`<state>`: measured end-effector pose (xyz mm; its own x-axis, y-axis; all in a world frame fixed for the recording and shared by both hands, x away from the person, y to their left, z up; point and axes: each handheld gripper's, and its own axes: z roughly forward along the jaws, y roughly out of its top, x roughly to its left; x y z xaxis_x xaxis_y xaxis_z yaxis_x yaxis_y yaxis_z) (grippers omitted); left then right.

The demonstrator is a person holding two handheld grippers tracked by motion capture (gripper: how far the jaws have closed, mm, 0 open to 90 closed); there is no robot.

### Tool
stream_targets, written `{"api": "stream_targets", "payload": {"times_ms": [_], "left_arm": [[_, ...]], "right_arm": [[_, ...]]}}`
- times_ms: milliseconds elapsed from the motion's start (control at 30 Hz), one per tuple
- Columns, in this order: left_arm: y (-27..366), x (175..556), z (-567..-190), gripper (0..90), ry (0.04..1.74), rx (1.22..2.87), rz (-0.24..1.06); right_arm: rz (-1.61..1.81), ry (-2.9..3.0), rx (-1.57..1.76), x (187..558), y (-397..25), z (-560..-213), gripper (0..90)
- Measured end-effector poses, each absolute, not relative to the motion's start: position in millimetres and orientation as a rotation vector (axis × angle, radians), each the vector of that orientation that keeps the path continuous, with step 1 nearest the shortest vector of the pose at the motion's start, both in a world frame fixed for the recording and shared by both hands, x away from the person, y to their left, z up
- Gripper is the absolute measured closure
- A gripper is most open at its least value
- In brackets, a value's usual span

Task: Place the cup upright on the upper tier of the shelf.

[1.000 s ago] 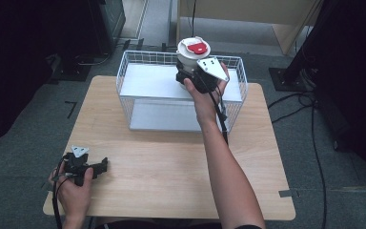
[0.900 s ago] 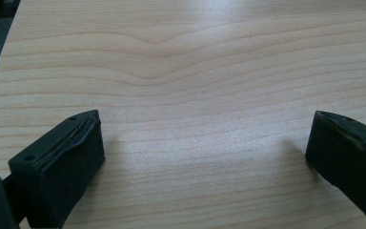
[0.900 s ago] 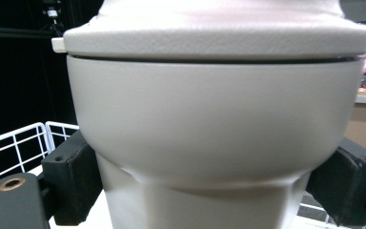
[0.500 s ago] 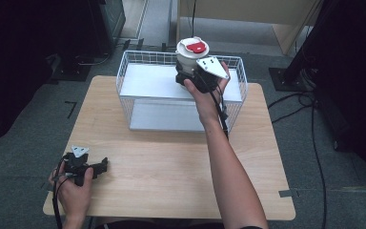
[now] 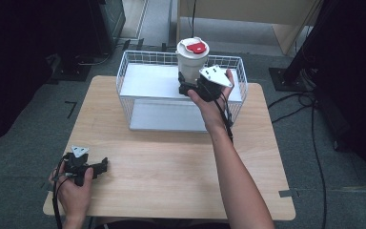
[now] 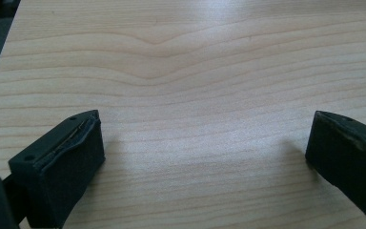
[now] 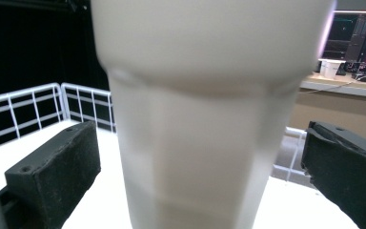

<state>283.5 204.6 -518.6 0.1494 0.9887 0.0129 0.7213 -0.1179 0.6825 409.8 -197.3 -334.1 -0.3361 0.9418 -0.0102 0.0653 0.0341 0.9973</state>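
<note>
Cup (image 5: pixel 192 57) stands in the white basket (image 5: pixel 138 64) on the wooden table (image 5: pixel 171 162) — right hand-held gripper (image 5: pixel 187 88) released around it.

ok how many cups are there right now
1. A white cup with a red-and-white lid stands in the white wire basket, between the right gripper's open jaws. No other cup is visible.

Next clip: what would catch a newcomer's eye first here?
First the white cup with a red-marked lid, at the right gripper above the white wire basket at the table's far edge; in the right gripper view the cup stands between jaws spread apart, with a gap showing on each side. Then the left gripper, low at the near left corner of the wooden table, jaws wide with nothing between them.
</note>
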Motion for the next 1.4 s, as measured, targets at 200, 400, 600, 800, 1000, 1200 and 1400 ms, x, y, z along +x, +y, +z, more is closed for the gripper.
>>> {"api": "stream_targets", "payload": {"times_ms": [200,400,600,800,1000,1200,1400], "left_arm": [[204.6,283.5,-518.7,0.0,1.626,1.899,0.656],[204.7,283.5,-518.5,0.0,1.625,1.903,0.657],[204.6,283.5,-518.6,0.0,1.626,1.900,0.657],[204.7,283.5,-518.6,0.0,1.626,1.901,0.657],[204.5,283.6,-518.7,0.0,1.627,1.897,0.657],[204.6,283.6,-518.7,0.0,1.626,1.898,0.657],[204.5,283.5,-518.7,0.0,1.627,1.897,0.656]], "right_arm": [[1.411,1.525,1.046,396.4,-205.9,-341.0,0.0],[1.424,1.531,1.044,380.6,-217.6,-351.1,0.0],[1.425,1.536,1.049,366.8,-230.5,-361.1,0.0],[1.413,1.545,1.045,352.0,-241.9,-372.4,0.0],[1.387,1.538,1.058,342.1,-252.4,-386.2,0.0],[1.369,1.539,1.075,332.7,-261.3,-400.0,0.0],[1.364,1.540,1.102,321.5,-271.4,-412.8,0.0]]}}
